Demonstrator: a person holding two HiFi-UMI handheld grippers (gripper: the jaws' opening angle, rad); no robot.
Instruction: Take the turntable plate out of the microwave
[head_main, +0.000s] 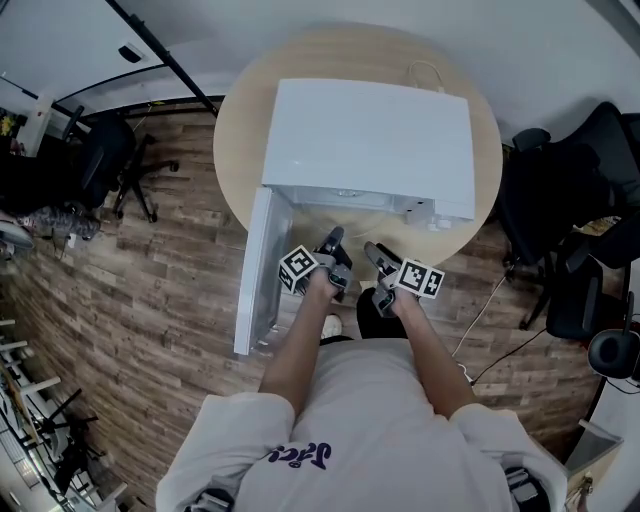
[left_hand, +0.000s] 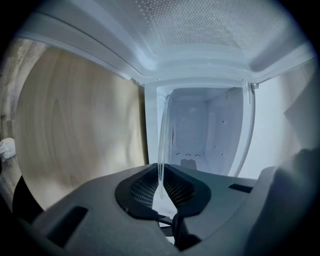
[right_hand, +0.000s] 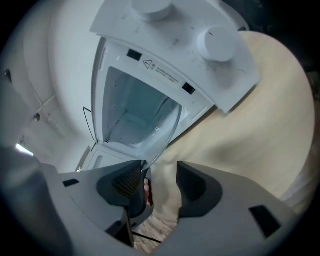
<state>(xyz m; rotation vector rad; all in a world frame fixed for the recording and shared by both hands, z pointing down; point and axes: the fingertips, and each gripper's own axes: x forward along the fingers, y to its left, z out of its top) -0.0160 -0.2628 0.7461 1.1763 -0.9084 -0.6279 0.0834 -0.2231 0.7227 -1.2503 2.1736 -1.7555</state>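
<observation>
**Glass plate at the microwave's mouth, one gripper holding it**

A person stands before a white microwave (head_main: 370, 140) on a round tabletop (head_main: 235, 130), its door (head_main: 258, 270) swung wide beside the left gripper (head_main: 335, 258). Both tools are just outside the opening.

In the left gripper view, the fingers (left_hand: 142, 190) of the left gripper (left_hand: 160, 187) are pressed together on the rim of the clear plate (left_hand: 161, 150). It shows edge-on, running from between the pads out toward the bare cavity (left_hand: 200, 135) ahead of them.

In the right gripper view, the right gripper (right_hand: 160, 185) has its fingers (right_hand: 192, 182) set moderately apart and clamps nothing. The plate's (right_hand: 155, 135) rim touches the inner face of one finger, while the other stands clear of it. The glass spreads ahead of the fingertips across the opening, below the two knobs (right_hand: 215, 42).

The plate appears lifted off the cavity floor and brought to the mouth, so the job looks well advanced. What likely remains is closing the right gripper on the rim, drawing the glass fully clear and setting it down. Whether its far edge is already outside cannot be told.
</observation>
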